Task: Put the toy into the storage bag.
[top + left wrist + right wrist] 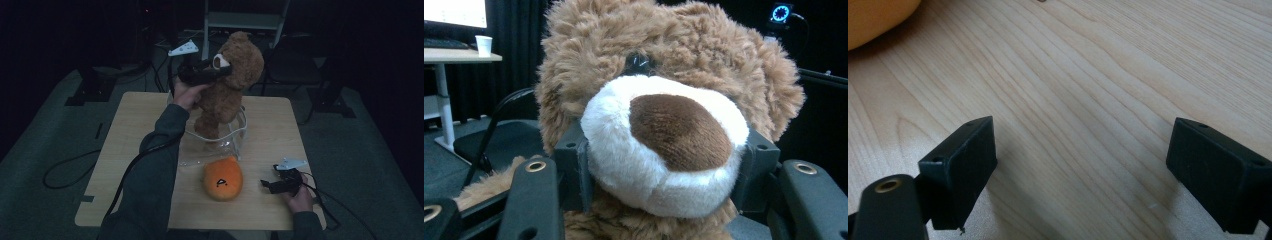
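The teddy bear (231, 82) was brown and shaggy, with a white muzzle, a dark brown nose patch and a glossy black eye, as the left gripper view showed (664, 115). It hung upright above the far half of the table (135, 135), toward 12 o'clock, its feet reaching into a clear plastic container (239, 131); whether they touched the bottom could not be made out in the dim high view. The left gripper (220, 70) was clamped on the muzzle, one pad pressed into each side of it. The right gripper (265, 184) rested on the tabletop at about 4 o'clock, its jaws spread wide with bare wood between them (1083, 165). Count: one bear, one container, one orange plush toy (223, 178), two grippers. The orange toy lay at 6 o'clock of the container, just beside it, and well apart from the right gripper. A dark chair (295, 62) stood beyond the table at 1 o'clock.
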Available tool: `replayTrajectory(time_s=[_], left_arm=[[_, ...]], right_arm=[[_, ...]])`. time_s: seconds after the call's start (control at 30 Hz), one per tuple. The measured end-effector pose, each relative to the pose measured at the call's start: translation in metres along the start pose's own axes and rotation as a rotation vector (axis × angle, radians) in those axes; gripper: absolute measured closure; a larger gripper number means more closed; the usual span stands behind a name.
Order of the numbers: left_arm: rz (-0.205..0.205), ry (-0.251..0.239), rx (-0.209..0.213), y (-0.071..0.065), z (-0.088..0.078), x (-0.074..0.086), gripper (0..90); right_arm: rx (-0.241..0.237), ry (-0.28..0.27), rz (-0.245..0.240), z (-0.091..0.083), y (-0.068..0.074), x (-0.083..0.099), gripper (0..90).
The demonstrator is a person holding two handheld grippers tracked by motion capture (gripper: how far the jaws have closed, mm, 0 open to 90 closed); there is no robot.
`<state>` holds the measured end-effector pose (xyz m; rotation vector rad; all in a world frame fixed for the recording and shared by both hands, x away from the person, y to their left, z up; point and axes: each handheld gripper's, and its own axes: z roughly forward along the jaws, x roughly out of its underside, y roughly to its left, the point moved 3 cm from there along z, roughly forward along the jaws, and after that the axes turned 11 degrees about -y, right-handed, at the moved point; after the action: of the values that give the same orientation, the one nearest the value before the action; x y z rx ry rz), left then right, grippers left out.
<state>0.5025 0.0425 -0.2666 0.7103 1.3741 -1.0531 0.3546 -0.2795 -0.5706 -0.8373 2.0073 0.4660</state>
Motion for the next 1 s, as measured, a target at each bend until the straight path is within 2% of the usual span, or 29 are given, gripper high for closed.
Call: replayTrajectory(time_s=[0.37, 1.0], left_arm=[[0.000, 0.000, 0.018, -0.005, 0.008, 0.002, 40.3], [-0.012, 0.025, 0.040, -0.008, 0.026, 0.014, 40.3]], right_arm=[[0.000, 0.000, 0.000, 0.000, 0.000, 0.000, 11.8], [0.000, 0.000, 0.000, 0.000, 0.000, 0.000, 11.8]])
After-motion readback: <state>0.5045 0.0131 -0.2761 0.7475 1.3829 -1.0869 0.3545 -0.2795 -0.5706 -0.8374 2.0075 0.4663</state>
